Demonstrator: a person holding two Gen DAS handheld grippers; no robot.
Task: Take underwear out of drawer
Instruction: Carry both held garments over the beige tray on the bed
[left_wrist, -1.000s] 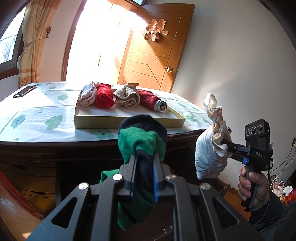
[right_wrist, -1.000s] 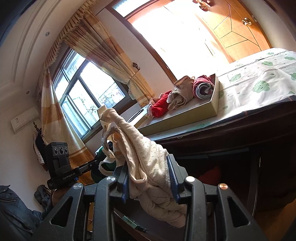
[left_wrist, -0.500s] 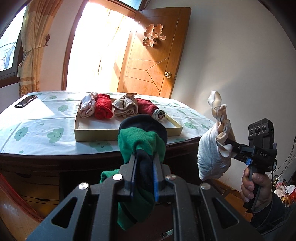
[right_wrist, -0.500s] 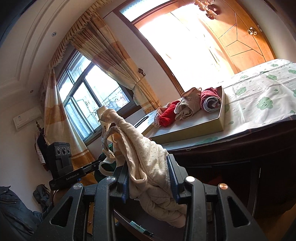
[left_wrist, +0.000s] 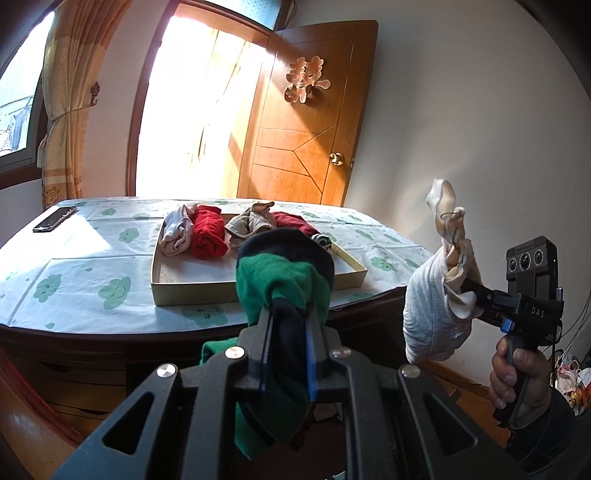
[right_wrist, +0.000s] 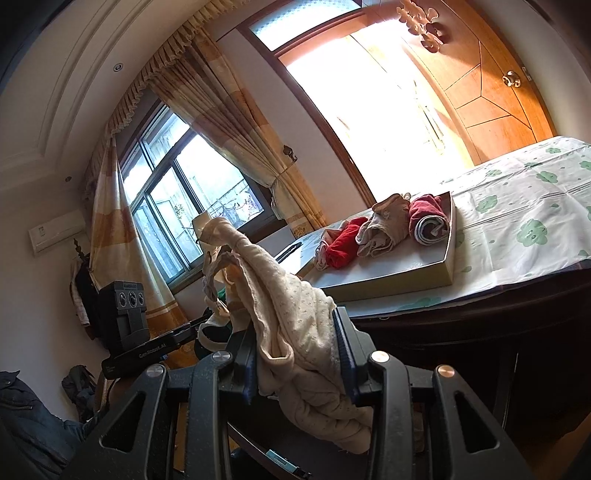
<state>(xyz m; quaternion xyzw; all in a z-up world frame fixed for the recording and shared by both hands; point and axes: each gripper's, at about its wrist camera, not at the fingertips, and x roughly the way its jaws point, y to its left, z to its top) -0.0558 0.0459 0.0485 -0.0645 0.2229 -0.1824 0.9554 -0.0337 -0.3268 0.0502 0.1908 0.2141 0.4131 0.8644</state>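
I have green underwear (left_wrist: 280, 295) clamped in my left fingers (left_wrist: 263, 332) and cream underwear (right_wrist: 295, 332) in my right fingers (right_wrist: 341, 350), the tray (left_wrist: 258, 286) lying ahead near the worktop's (left_wrist: 74, 277) front edge.

Sunlight blazes through the far doorway (left_wrist: 199, 110), its wooden door (left_wrist: 306, 122) swung open; tied curtains (right_wrist: 236, 122) frame the left window (right_wrist: 184, 206), white walls (left_wrist: 461, 110) all around.
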